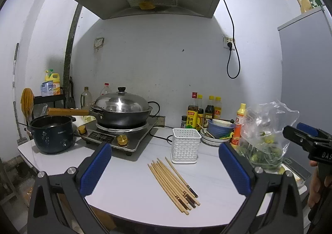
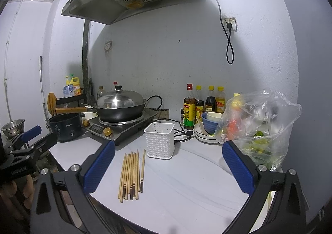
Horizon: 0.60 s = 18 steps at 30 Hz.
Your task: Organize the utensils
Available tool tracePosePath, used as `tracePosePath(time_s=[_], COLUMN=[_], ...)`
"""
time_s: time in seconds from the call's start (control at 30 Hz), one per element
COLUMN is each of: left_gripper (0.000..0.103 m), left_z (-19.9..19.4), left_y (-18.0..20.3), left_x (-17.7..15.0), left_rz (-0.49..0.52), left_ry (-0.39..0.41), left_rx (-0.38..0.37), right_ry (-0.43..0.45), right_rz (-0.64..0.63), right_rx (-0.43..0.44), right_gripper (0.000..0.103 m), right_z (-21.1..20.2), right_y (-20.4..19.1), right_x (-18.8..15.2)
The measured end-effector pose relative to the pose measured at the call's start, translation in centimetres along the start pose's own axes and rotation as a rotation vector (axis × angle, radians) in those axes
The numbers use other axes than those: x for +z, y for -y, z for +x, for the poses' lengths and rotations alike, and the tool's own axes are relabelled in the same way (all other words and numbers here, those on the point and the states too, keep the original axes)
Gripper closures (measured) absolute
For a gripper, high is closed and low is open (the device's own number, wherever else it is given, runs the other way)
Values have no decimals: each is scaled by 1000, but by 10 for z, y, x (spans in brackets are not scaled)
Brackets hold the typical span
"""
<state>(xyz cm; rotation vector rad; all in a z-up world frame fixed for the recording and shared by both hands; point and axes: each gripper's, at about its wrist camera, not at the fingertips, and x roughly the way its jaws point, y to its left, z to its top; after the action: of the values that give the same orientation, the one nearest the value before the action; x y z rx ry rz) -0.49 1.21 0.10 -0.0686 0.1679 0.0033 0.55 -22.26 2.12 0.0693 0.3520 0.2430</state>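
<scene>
We cannot make out much of what sits in the clear plastic bag [image 2: 257, 128] at the counter's right end beyond green leaves, and the blue bowl [image 1: 220, 130] on its stacked plates seems to hold a smaller pale bowl, though bottles crowd the view there. The dark pot [image 1: 51, 136] beside the induction cooker shows only a shadowed inside, and the lidded wok [image 1: 122, 113] keeps its contents hidden. The white perforated holder [image 1: 184, 144] stands upright on the white counter [image 2: 186, 182] with nothing visible in it. The chopsticks [image 1: 174, 185] lie flat in a loose bundle just in front of the holder, long axis running from near it back toward us, dark banded ends nearest the cameras. Our left gripper [image 1: 166, 169] hovers spread wide over them, gripping nothing; our right gripper [image 2: 169, 168] is likewise splayed and bare
</scene>
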Motion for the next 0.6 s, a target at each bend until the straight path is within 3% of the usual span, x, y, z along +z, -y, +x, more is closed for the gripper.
tracePosePath(time_s=[0.6], left_gripper=[0], left_z=[0], left_y=[1], left_x=[1], left_rz=[-3], left_ry=[2], left_rx=[4], right_ry=[14], right_rz=[1], right_rx=[-7], right_gripper=[1], right_z=[-5], right_y=[2], right_x=[1])
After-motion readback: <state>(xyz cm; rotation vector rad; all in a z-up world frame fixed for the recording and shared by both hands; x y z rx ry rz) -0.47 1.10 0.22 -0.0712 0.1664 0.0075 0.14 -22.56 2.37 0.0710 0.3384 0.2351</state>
